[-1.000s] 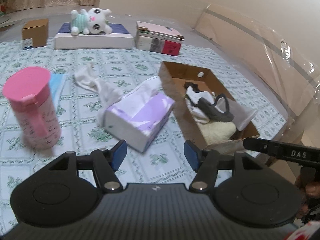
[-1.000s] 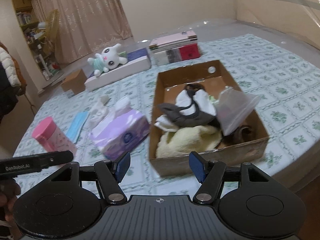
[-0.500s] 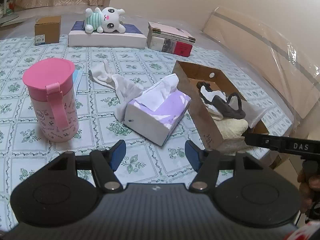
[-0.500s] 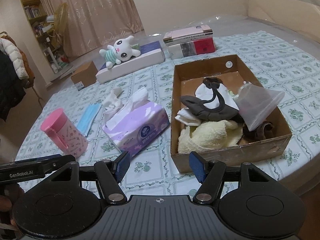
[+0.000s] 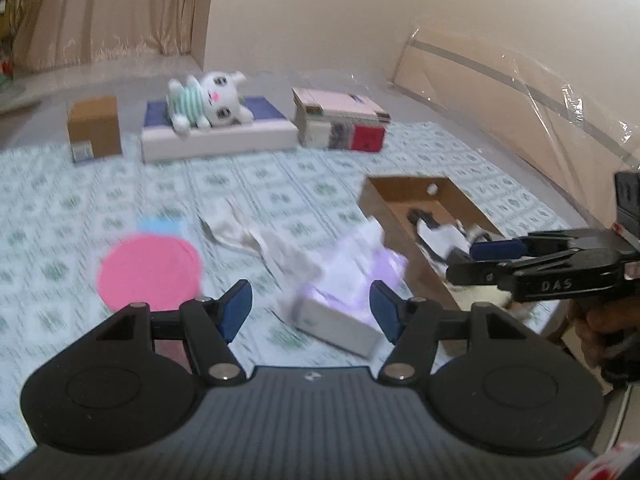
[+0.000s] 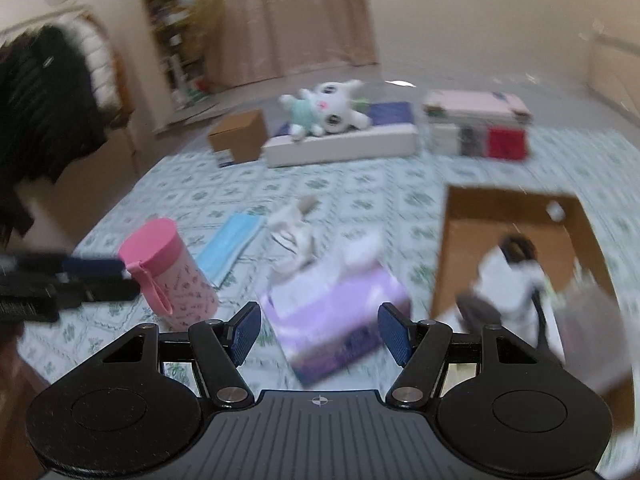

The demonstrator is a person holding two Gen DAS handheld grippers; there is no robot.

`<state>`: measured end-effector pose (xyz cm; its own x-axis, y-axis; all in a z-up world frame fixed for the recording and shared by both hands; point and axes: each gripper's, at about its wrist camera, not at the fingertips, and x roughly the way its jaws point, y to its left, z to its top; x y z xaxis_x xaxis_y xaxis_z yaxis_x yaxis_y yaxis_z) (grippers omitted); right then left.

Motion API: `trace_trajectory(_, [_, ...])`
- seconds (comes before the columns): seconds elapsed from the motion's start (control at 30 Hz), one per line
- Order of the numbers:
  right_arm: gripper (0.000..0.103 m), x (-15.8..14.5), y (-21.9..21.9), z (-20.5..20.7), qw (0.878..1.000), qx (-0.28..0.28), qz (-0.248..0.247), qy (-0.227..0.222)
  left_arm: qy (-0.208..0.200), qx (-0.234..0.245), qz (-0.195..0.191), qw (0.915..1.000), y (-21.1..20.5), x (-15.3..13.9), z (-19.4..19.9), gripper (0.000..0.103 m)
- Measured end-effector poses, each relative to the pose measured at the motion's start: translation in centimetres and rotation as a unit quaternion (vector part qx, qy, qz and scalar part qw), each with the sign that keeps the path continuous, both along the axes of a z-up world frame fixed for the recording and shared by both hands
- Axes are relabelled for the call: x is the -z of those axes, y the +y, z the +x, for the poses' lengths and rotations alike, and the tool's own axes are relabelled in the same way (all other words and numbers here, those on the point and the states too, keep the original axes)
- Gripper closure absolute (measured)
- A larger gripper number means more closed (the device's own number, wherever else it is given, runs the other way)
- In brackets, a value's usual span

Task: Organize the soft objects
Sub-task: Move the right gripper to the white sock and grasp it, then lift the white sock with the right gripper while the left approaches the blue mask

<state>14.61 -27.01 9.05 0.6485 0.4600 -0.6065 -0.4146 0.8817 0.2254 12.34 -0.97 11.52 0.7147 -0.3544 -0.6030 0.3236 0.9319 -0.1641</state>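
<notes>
A brown cardboard box (image 6: pixel 460 248) on the patterned bedsheet holds several soft items: white, grey and cream cloths. A purple tissue box (image 6: pixel 340 308) lies left of it. A white cloth (image 6: pixel 296 232) and a blue face mask (image 6: pixel 232 244) lie on the sheet behind it. A white plush rabbit (image 6: pixel 324 108) lies on a flat white box at the back. My left gripper (image 5: pixel 310 314) is open and empty above the tissue box (image 5: pixel 344 292). My right gripper (image 6: pixel 320 334) is open and empty, near the tissue box.
A pink lidded cup (image 6: pixel 168 272) stands at the left. A small brown carton (image 6: pixel 240 136) and a stack of books (image 6: pixel 480 124) sit at the back. The bed edge runs just right of the cardboard box (image 5: pixel 404 216). The right gripper shows in the left wrist view (image 5: pixel 540 264).
Both grippers have lifted and tilted upward, so more of the room shows. Both views are motion-blurred. The right gripper has swung left toward the tissue box. Both stay open.
</notes>
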Motion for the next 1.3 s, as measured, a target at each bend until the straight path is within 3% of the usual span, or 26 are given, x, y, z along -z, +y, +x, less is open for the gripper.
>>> trace_trajectory(0.2, [0.038, 0.3, 4.3, 6.0, 0.996, -0.082, -0.041, 0.013, -0.011, 0.007, 0.031, 0.9994, 3.6, -2.5, 4.1, 0.042])
trace_trajectory(0.37, [0.039, 2.8, 8.2, 10.0, 0.986, -0.134, -0.088, 0.045, -0.009, -0.003, 0.059, 0.9982, 6.5, -2.8, 8.2, 0.041])
trace_trajectory(0.6, [0.040, 7.4, 11.0, 14.2, 0.976, -0.145, -0.124, 0.105, 0.005, -0.025, 0.064, 0.9976, 10.0, -1.2, 12.8, 0.041])
trace_trajectory(0.63, [0.043, 7.8, 11.3, 14.6, 0.975, -0.143, -0.128, 0.109, 0.006, -0.027, 0.063, 0.9976, 10.4, -0.9, 13.2, 0.041])
trace_trajectory(0.73, [0.066, 8.8, 11.3, 15.6, 0.975, -0.138, -0.127, 0.121, 0.011, -0.035, 0.056, 0.9978, 11.6, -0.1, 14.3, 0.041])
trace_trajectory(0.8, [0.088, 9.0, 11.4, 15.9, 0.973, -0.136, -0.136, 0.126, 0.014, -0.039, 0.050, 0.9979, 12.2, 0.3, 14.8, 0.041])
trace_trajectory(0.87, [0.094, 8.6, 11.8, 15.9, 0.973, -0.139, -0.143, 0.118, 0.014, -0.042, 0.045, 0.9980, 12.9, 0.6, 15.1, 0.041])
trace_trajectory(1.1, [0.095, 4.8, 14.0, 18.6, 0.982, -0.135, -0.124, 0.043, 0.020, -0.047, 0.034, 0.9981, 15.3, 1.2, 16.8, 0.041])
trace_trajectory(1.3, [0.095, 5.6, 17.2, 23.8, 0.984, -0.140, -0.110, 0.023, 0.034, -0.042, 0.034, 0.9980, 16.4, 3.2, 19.2, 0.041])
